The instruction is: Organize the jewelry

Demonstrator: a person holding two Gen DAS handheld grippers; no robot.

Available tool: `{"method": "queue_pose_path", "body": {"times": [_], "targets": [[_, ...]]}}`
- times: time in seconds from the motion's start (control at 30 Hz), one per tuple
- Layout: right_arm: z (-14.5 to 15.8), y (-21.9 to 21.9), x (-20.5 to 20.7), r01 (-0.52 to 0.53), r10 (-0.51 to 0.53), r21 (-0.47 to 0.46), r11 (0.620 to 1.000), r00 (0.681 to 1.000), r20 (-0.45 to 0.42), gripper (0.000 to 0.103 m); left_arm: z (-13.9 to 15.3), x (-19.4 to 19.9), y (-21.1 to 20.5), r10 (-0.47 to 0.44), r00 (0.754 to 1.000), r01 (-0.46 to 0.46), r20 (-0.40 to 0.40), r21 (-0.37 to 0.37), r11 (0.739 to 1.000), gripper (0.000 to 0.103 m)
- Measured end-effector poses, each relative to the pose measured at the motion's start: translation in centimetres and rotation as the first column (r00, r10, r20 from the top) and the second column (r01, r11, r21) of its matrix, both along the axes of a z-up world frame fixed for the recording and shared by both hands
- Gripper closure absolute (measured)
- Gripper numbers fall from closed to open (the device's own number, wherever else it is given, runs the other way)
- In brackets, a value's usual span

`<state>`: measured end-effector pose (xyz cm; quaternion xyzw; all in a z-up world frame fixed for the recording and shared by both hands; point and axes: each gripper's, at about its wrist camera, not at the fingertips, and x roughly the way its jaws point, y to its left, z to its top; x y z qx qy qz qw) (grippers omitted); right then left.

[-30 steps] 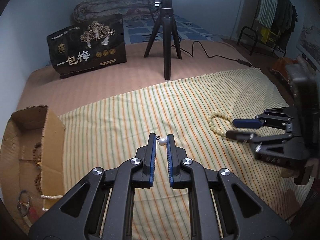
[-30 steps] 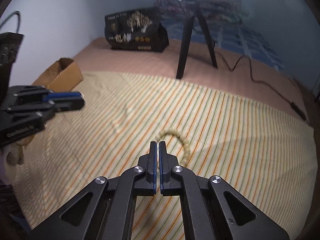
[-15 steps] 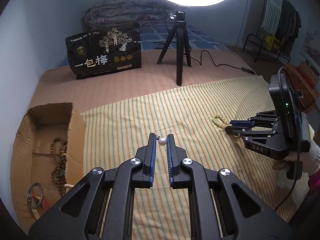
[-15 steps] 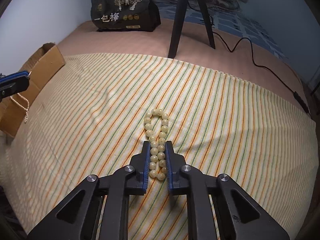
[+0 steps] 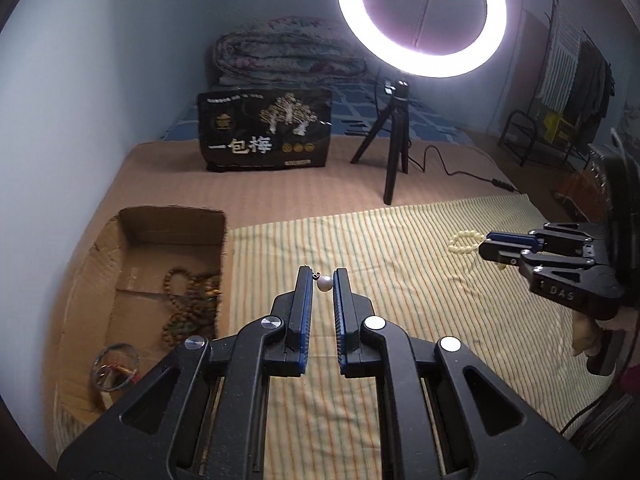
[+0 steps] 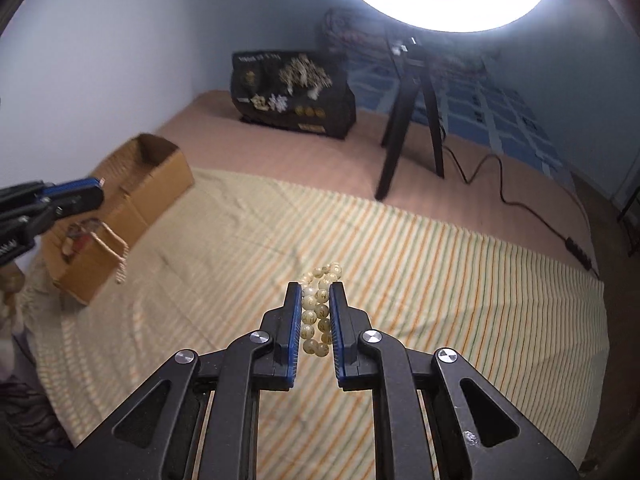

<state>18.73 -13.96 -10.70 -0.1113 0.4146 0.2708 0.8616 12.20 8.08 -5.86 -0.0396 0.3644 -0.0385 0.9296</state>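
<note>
My left gripper is shut on a white pearl strand; one pearl shows between its fingertips. In the right wrist view that gripper is at the left with the strand dangling beside the cardboard box. My right gripper is shut on a pale yellow bead bracelet, raised above the striped cloth. The left wrist view shows it at the right with the bracelet hanging from its tips. The box holds brown bead strands and a clear bangle.
A ring light on a black tripod stands behind the cloth, its cable trailing right. A black printed bag and a rolled quilt sit further back. A clothes rack is at the far right.
The right gripper dropped onto the yellow bracelet, shut on it and lifted it off the cloth. The left gripper rose with the pearl strand, bringing more of the box into view.
</note>
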Motion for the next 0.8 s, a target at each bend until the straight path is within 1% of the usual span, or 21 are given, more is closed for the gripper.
{"method": "queue_pose_path", "body": {"times": [0.2, 0.3, 0.5, 0.8], "targets": [[3.7, 3.3, -2.1, -0.053, 0.051, 0.050, 0.997, 0.997, 0.053, 0.091, 1.0, -2.3, 3.6, 0.066, 0.997, -0.065, 0.032, -0.021, 0.998, 0.095], [5.0, 5.4, -3.0, -0.092, 0.087, 0.068, 0.993, 0.994, 0.068, 0.091, 1.3, -3.1, 5.5, 0.101, 0.994, -0.099, 0.043, -0.029, 0.995, 0.095], [6.0, 10.5, -4.3, -0.167, 0.160, 0.082, 0.983, 0.984, 0.083, 0.091, 0.9, -4.4, 8.8, 0.156, 0.987, -0.155, 0.043, -0.021, 0.988, 0.095], [5.5, 16.8, -4.7, -0.227, 0.219, 0.105, 0.968, 0.972, 0.079, 0.091, 0.0, -5.0, 12.0, 0.201, 0.979, -0.202, 0.030, 0.009, 0.979, 0.095]]}}
